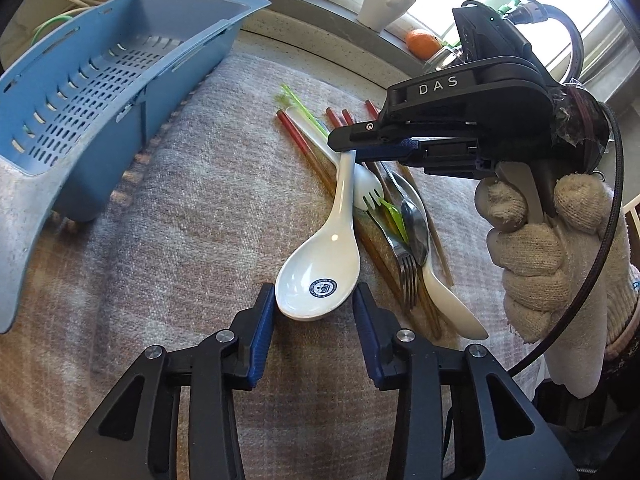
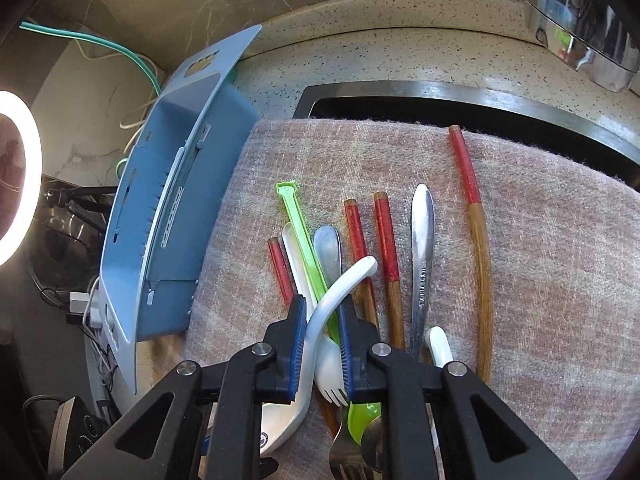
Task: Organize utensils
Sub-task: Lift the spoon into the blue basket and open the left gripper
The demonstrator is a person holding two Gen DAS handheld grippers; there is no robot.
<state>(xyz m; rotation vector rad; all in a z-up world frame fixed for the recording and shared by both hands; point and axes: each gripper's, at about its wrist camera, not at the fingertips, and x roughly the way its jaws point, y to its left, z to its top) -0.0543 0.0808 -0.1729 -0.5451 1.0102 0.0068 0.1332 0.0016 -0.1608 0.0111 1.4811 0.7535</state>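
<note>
White ceramic spoon (image 1: 320, 276): on the cloth (image 1: 180, 220) beside the utensil pile; bowl between my left gripper (image 1: 314, 312)'s open fingers, handle between my right gripper (image 2: 320, 344)'s part-open fingers, neither clamped yet. Blue basket (image 1: 100, 92): empty, its likely destination.

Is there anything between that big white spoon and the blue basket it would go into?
Nothing visible. Only bare cloth lies between the white spoon and the blue basket; the other utensils lie on the spoon's far side.
</note>
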